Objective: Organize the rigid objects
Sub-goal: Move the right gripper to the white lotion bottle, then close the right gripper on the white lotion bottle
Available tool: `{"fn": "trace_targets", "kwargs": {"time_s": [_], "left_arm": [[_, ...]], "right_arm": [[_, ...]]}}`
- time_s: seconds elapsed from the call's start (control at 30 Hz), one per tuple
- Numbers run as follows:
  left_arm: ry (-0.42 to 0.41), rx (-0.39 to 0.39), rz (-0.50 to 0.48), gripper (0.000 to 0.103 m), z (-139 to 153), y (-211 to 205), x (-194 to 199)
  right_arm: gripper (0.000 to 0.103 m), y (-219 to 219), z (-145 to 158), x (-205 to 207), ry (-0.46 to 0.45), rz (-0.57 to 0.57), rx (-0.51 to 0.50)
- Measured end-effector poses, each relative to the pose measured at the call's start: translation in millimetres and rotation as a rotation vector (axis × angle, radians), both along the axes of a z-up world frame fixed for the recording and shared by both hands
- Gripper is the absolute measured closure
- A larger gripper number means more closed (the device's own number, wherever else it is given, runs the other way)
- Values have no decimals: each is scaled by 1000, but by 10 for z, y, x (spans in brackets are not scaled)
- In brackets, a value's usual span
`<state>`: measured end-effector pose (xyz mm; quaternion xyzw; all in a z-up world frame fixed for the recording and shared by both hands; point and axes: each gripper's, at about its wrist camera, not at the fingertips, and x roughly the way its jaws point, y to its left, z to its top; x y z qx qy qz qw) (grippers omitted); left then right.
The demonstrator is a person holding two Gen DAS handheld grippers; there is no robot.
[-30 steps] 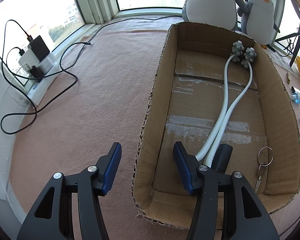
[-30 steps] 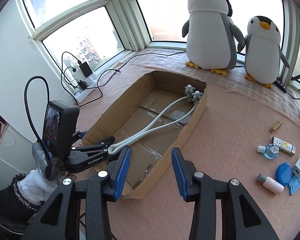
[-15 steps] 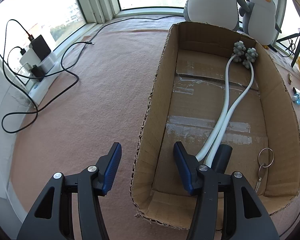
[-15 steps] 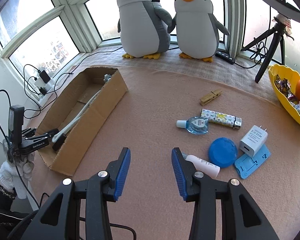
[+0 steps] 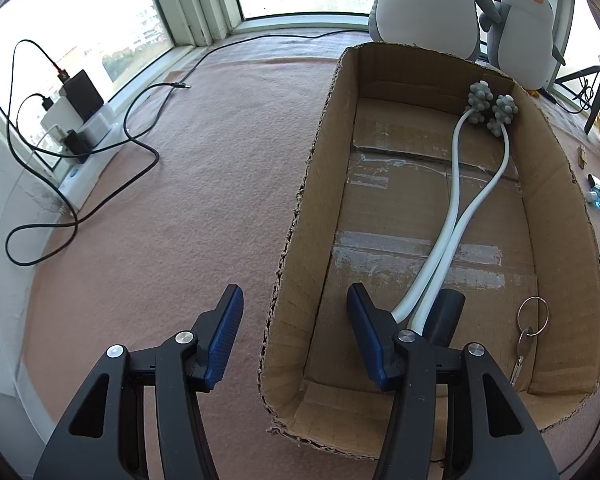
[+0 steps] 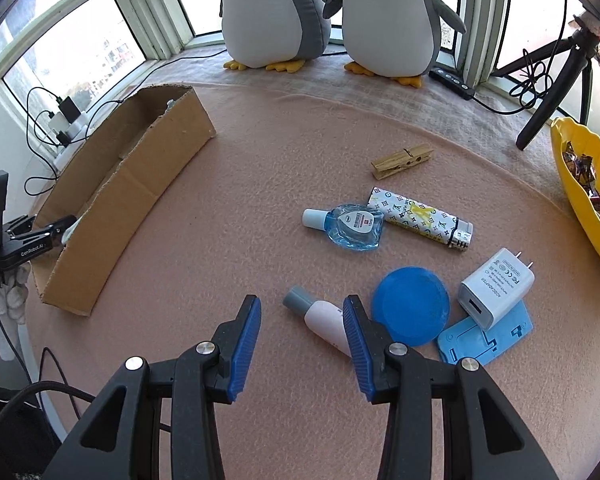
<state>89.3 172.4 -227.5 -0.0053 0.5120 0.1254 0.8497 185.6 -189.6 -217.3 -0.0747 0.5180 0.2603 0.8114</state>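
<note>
In the left wrist view the left gripper [image 5: 294, 332] fills the bottom of the frame with its blue-padded fingers spread wide and pinching nothing; the near left wall of the cardboard box [image 5: 300, 216] stands between them, one finger outside on the pink cloth [image 5: 172, 208], the other inside. The box runs up the right half of the frame; in it lies a white two-armed massager [image 5: 456, 216] with grey knobbly heads at the upper right, and a key on a ring [image 5: 530, 324] near the lower right corner of the box.

In the right wrist view the right gripper [image 6: 300, 342] sits low in the centre, fingers likewise spread and holding nothing; a small white bottle with a grey cap [image 6: 316, 314] lies between the tips, close against the right finger. To its right are a blue round lid [image 6: 410, 306], a white charger [image 6: 496, 288] on a blue stand [image 6: 486, 338]; above centre lie a blue clear bottle [image 6: 348, 226], a patterned lighter [image 6: 420, 218] and a wooden clothespin [image 6: 402, 161]. Two plush penguins [image 6: 272, 8] stand along the top edge; a yellow bowl [image 6: 576, 200] is at the right edge.
</note>
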Motion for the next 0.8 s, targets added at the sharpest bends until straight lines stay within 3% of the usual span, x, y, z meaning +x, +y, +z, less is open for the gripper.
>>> {"fn": "trace_targets", "kwargs": {"time_s": [0.5,0.77,0.8], "left_arm": [[-1,-5,3,49,-2,19,-8],[0,-5,3,49,-1,12,-2],[0,-5,3,49,-1,16,-6]], "right_arm": [[64,14,-214,76,42,54,-100],[65,-82,-212,23,58,47,-86],[69,-81,-211,20,59,47,-84]]}}
